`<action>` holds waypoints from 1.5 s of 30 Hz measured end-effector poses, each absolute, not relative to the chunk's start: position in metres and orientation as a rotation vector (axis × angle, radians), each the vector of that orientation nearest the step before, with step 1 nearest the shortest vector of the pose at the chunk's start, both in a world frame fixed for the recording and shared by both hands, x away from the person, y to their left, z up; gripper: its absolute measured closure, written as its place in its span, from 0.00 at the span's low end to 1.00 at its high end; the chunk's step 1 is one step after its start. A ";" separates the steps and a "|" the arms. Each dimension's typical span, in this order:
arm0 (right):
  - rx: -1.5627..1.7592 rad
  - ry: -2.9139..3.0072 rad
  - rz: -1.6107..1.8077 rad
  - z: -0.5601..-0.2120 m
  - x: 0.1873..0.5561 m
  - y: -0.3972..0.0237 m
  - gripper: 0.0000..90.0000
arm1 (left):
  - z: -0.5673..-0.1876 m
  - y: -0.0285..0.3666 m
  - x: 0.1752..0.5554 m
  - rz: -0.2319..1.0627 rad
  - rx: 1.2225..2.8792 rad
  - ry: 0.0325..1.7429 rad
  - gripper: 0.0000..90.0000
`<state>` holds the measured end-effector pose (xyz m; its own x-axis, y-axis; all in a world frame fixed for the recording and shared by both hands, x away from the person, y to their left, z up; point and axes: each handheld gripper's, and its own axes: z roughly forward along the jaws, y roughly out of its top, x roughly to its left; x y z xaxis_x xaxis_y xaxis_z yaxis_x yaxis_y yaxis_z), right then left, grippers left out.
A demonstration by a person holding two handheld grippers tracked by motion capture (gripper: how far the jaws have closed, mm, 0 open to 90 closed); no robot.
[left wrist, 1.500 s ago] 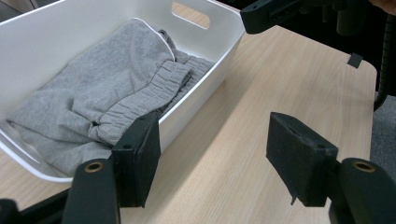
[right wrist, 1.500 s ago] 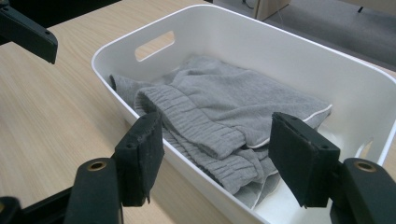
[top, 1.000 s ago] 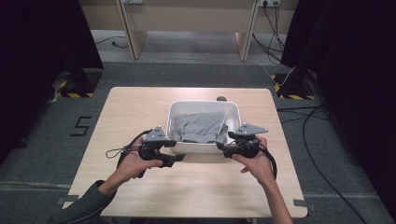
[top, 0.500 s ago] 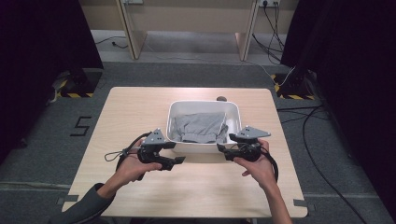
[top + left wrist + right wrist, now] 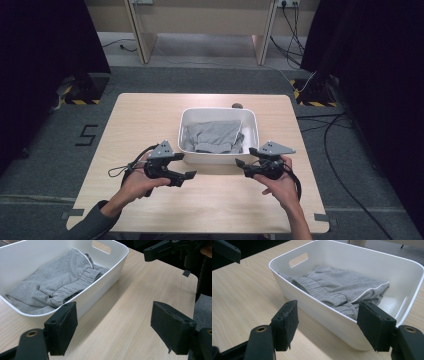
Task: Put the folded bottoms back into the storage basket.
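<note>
There is one white tub (image 5: 252, 131) on the one wooden table (image 5: 150, 120). One grey piece of clothing (image 5: 212, 135) lies crumpled inside the tub. There are two grippers, one in each hand. The left gripper (image 5: 189, 176) has its two fingers spread wide with nothing between them. The tub sits just ahead of them, a bit to their left side. The right gripper (image 5: 241, 167) is spread wide too and holds nothing. The tub's near wall is right in front of its fingers.
</note>
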<state>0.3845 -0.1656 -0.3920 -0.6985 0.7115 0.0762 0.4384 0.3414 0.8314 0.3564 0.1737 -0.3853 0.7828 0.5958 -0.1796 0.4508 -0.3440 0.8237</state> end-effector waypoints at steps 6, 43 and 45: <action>1.018 2.297 1.295 -0.396 0.378 -0.167 0.36 | -0.387 0.177 0.351 0.182 1.984 0.786 0.23; 1.081 2.286 1.313 -0.421 0.347 -0.189 0.36 | -0.426 0.192 0.324 0.181 1.968 0.817 0.22; 1.079 2.291 1.311 -0.423 0.346 -0.189 0.36 | -0.429 0.192 0.322 0.181 1.971 0.819 0.22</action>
<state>0.3464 -0.1887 -0.4232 -0.6779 0.7268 0.1104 0.4636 0.3061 0.8315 0.3223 0.1922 -0.4288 0.7638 0.6132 -0.2016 0.4707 -0.3154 0.8240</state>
